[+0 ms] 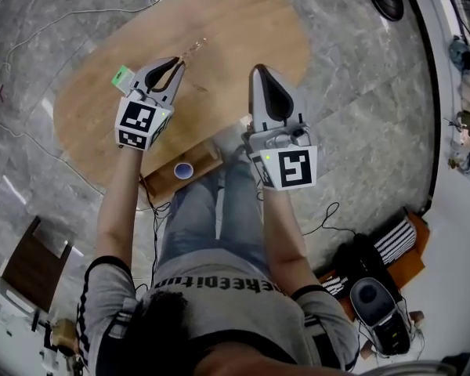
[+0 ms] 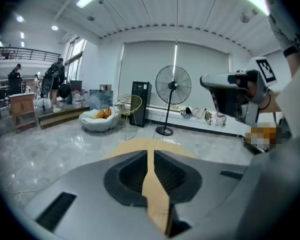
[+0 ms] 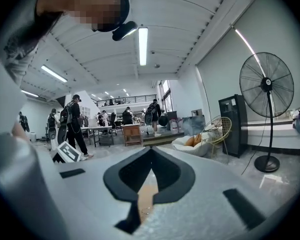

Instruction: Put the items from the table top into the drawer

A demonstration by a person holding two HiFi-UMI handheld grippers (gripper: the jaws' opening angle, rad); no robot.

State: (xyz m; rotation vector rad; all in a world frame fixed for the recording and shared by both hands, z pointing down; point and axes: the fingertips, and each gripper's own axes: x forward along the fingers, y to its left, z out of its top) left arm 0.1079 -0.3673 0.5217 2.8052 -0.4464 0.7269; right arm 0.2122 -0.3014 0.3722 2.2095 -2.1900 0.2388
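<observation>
In the head view an oval wooden table (image 1: 243, 22) carries a small green item (image 1: 122, 77) at its left and a thin chain-like item (image 1: 194, 49) further back. My left gripper (image 1: 177, 63) hovers over the table just right of the green item, jaws shut and empty. My right gripper (image 1: 260, 70) hangs over the table's near edge, also shut with nothing in it. Below the near edge a wooden drawer (image 1: 163, 180) stands open with a round blue and white item (image 1: 184, 170) inside. Each gripper view shows closed tips, left gripper (image 2: 151, 151) and right gripper (image 3: 151, 150).
Cables trail over the marble floor around the table. A dark wooden chair (image 1: 31, 265) stands at the lower left, a bag and gear (image 1: 376, 296) at the lower right. A standing fan (image 2: 173, 86) and people are far off in the hall.
</observation>
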